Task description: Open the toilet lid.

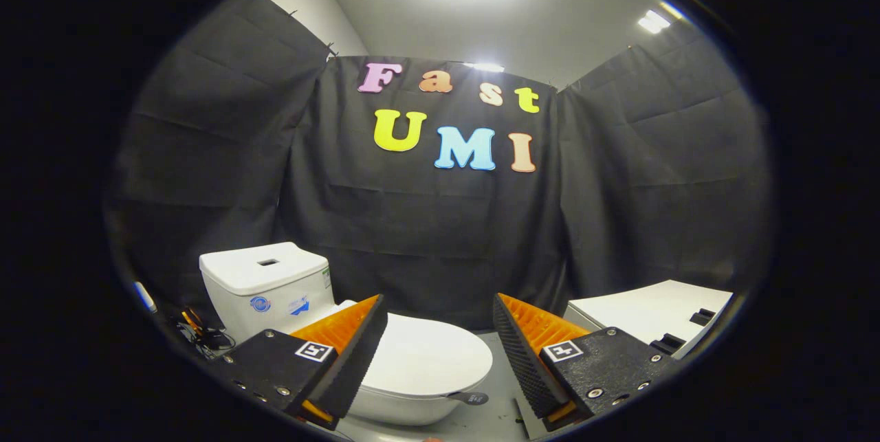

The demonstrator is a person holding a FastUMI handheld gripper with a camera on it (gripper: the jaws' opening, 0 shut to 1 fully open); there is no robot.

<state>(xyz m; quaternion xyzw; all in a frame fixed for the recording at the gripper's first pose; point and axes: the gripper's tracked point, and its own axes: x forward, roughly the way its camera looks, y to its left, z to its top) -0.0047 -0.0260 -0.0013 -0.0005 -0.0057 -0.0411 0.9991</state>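
Observation:
A white toilet stands low ahead, its tank (265,284) to the left beyond my left finger. Its white lid (430,359) lies flat and closed on the bowl (392,411), reaching into the gap between my fingers. A small dark tab (471,398) sticks out from the lid's near right edge. My gripper (438,308) is open, wide apart, above and short of the lid, touching nothing. My left finger (350,349) covers part of the lid's left side.
A white board or tabletop (653,311) with dark parts on it lies to the right, beyond my right finger. Some cables and small items (203,335) lie on the floor left of the tank. Black cloth walls close the booth on three sides.

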